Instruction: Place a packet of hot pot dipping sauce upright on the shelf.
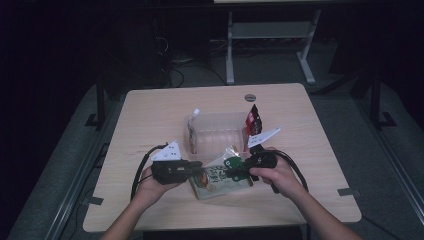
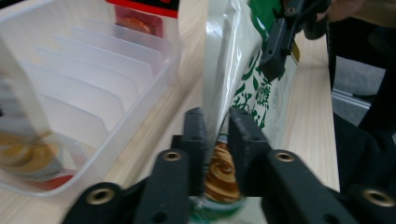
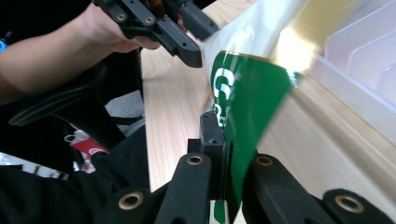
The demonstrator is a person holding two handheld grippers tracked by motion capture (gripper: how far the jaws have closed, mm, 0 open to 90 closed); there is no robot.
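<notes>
2 tools meet on 1 snack pouch near the middle of the near half of the surface. We see the left tool coming in from the left, its jaws standing a little apart on either side of the pouch's left edge; in the left gripper view the thin edge runs up between the 2 black jaws, and we cannot tell whether the pads press on it. The right tool comes in from the right, and in the right gripper view its jaws are clamped together on the green end of the pouch. The pouch is cream and green with a swirl picture at its lower part, and it stands on edge between the 2 tools, just near of a clear plastic rack.

The rack has upright dividers; we see 1 packet standing at its left end and a red and black packet leaning at its right end. A hand holds the left tool and another hand holds the right one, each with a cable trailing toward the near edge.
</notes>
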